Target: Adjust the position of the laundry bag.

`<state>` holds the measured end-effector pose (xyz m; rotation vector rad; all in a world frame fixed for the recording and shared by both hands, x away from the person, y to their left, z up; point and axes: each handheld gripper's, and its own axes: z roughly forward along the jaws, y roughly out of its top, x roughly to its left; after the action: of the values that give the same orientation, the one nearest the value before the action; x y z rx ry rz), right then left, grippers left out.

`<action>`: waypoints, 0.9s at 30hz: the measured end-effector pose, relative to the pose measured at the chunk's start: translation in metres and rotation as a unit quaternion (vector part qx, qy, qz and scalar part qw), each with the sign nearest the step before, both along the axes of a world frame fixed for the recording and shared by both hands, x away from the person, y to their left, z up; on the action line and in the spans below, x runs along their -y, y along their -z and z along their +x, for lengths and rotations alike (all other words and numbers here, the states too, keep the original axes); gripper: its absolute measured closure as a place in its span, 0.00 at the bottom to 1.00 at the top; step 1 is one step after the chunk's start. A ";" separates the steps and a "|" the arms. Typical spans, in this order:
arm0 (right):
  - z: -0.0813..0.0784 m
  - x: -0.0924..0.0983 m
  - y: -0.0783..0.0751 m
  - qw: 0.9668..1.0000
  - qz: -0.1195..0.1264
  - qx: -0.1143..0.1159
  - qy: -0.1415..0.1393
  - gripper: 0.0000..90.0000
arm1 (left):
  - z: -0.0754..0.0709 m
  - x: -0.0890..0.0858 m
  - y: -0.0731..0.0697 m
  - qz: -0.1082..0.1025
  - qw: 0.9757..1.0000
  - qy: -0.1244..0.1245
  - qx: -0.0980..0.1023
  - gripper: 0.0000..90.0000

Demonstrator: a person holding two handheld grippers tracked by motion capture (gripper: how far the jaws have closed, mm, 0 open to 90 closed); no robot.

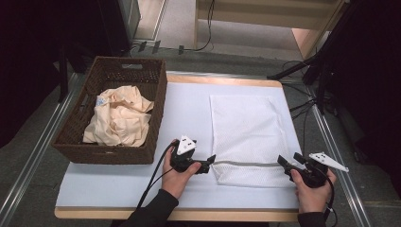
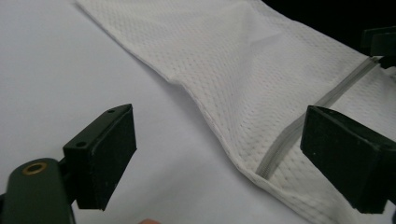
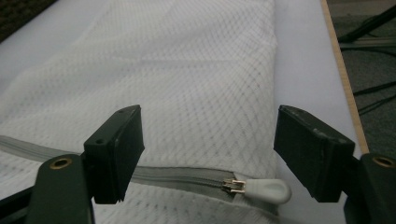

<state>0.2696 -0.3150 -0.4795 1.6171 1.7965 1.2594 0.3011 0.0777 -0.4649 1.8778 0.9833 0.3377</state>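
mesh bag [image 1: 246, 137]: flat on the table [image 1: 189, 113], zipper [image 1: 246, 164] near the person, closed

left gripper [image 1: 209, 162]: jaws spread, at the zipper's dead end, probably to pin it

right gripper [image 3: 205, 154]: spread around the pull tab [image 3: 268, 190], not pinching yet

basket [image 1: 156, 94]: crumpled cloth [image 1: 120, 118] waiting, likely goes in the bag

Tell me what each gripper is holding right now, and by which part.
Nothing is held. The left gripper stands open at the mesh bag zipper's end; the right gripper stands open around the zipper pull.
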 end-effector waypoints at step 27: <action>0.009 -0.008 0.011 0.996 -0.074 -0.058 0.001 0.71 | 0.031 0.054 0.014 0.091 0.994 -0.041 -0.051 0.62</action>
<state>0.2789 -0.3067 -0.4902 1.6366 1.9091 1.0231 0.3318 0.0236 -0.4786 2.0390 1.1334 0.3960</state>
